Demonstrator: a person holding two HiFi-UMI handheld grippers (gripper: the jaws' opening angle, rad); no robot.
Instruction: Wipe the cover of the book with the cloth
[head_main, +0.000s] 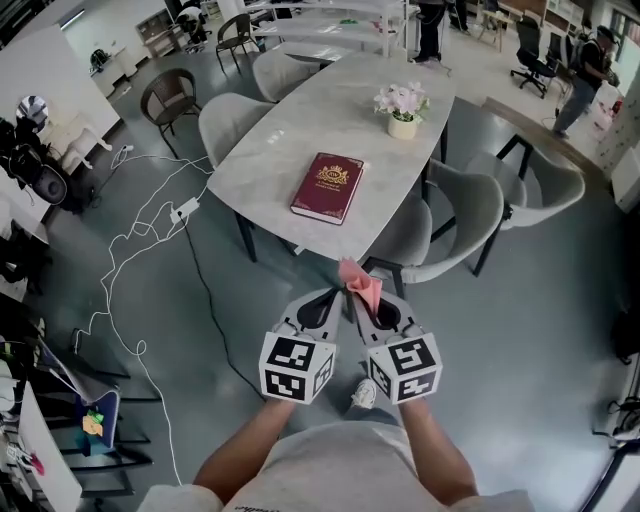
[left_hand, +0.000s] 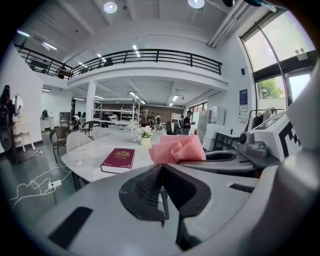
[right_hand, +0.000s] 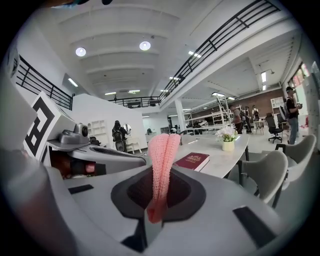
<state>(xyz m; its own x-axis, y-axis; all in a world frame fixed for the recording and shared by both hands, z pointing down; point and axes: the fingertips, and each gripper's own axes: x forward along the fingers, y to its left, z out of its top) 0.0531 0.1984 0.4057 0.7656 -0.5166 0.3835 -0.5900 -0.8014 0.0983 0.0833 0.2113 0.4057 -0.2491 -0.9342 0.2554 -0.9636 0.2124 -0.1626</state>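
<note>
Approach step: right hand-held gripper (head_main: 366, 302) was clamped on the cloth (head_main: 362, 283); left hand-held gripper (head_main: 334, 299) was closed and empty. Book (head_main: 328, 186) lay well ahead on the worktop (head_main: 300, 120); the next move called for a reach forward and down.

My rig: two grey grippers with marker cubes, and a light top.
The left gripper (head_main: 330, 300) and the right gripper (head_main: 368, 305) I work through share one build: a pale grey moulded shell, a dark oval recess around the jaws, and black ribbed pads lining them. At the near end of each sits a white cube (head_main: 297, 367) printed with bold black square markers. I wear a light grey short-sleeved shirt (head_main: 345, 455), and one white shoe (head_main: 363, 393) shows between the cubes.
</note>
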